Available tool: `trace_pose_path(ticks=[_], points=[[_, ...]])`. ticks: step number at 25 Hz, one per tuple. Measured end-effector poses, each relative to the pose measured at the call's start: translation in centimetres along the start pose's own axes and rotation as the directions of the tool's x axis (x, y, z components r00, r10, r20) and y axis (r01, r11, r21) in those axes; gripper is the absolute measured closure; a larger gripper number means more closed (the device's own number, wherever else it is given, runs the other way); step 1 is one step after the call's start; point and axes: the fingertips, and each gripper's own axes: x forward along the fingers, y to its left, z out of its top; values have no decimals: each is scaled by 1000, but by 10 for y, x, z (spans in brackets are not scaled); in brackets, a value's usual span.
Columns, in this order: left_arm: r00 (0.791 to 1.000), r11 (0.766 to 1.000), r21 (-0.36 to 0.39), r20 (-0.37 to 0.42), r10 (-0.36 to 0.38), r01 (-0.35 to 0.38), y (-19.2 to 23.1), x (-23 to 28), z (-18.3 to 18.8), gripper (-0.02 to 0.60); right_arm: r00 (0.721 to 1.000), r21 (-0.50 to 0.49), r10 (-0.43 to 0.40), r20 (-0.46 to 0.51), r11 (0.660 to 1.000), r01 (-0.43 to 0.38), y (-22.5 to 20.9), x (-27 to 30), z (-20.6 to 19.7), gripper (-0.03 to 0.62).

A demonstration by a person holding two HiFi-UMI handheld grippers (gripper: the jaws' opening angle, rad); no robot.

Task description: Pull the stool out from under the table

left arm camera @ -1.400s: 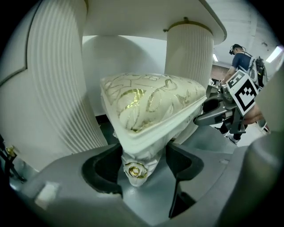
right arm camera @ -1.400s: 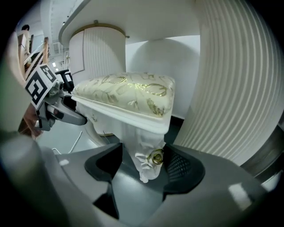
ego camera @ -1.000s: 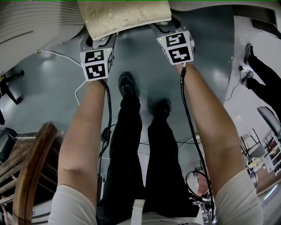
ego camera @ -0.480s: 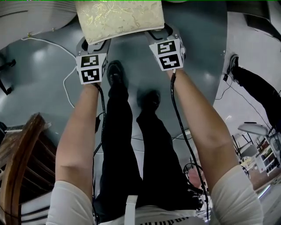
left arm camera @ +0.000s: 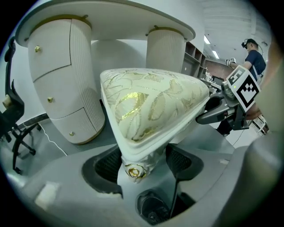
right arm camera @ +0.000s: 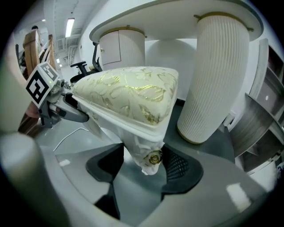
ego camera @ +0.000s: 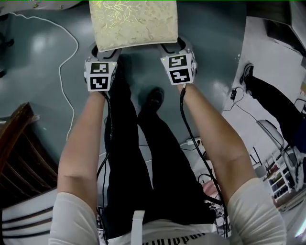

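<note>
The stool is white with a cream and gold patterned cushion and stands on the grey floor just ahead of my feet. My left gripper is shut on its near left corner, and the gold rosette of that corner sits between the pads. My right gripper is shut on the near right corner. Each gripper view shows the other gripper across the stool: the right gripper and the left gripper. The white table with its ribbed pedestals stands behind the stool.
A white cable loops over the floor at the left. A dark wooden chair is at my left side. Another person's legs stand at the right, with shelving below them. A black office chair is left of the table.
Both grippers and the stool have come back toward me, away from the table. The table's edge has slid out of the top of the head view and more of the cushion shows.
</note>
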Motion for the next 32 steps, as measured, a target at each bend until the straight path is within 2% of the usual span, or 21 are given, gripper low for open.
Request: trace_pose_path(ticks=[3, 9, 16, 22, 26, 29, 32], points=[[1000, 1000, -7, -25, -7, 7, -4, -9, -4, 270, 1000, 6, 12, -23, 1000, -12, 6, -8, -3, 329], [999, 1000, -17, -36, -9, 9, -40, -62, -80, 270, 999, 2, 23, -39, 1000, -23, 69, -51, -69, 330], [997, 999, 2, -60, -45, 46, -48, -73, -85, 270, 1000, 30, 3, -29, 1000, -2, 77, -66, -78, 332], [997, 998, 14, -50, -54, 55, -76, -127, -159, 270, 1000, 46, -12, -25, 999, 13, 145, -107, -138, 332], [995, 997, 11, -66, -69, 70, -77, -131, -159, 270, 1000, 50, -9, -28, 999, 10, 146, -108, -138, 330], [996, 997, 19, -46, -74, 75, -77, -130, -159, 270, 1000, 55, -9, -25, 998, 11, 147, -108, -139, 332], [998, 998, 16, -19, -61, 61, -92, -154, -190, 270, 1000, 60, -20, -6, 998, 21, 175, -126, -166, 330]])
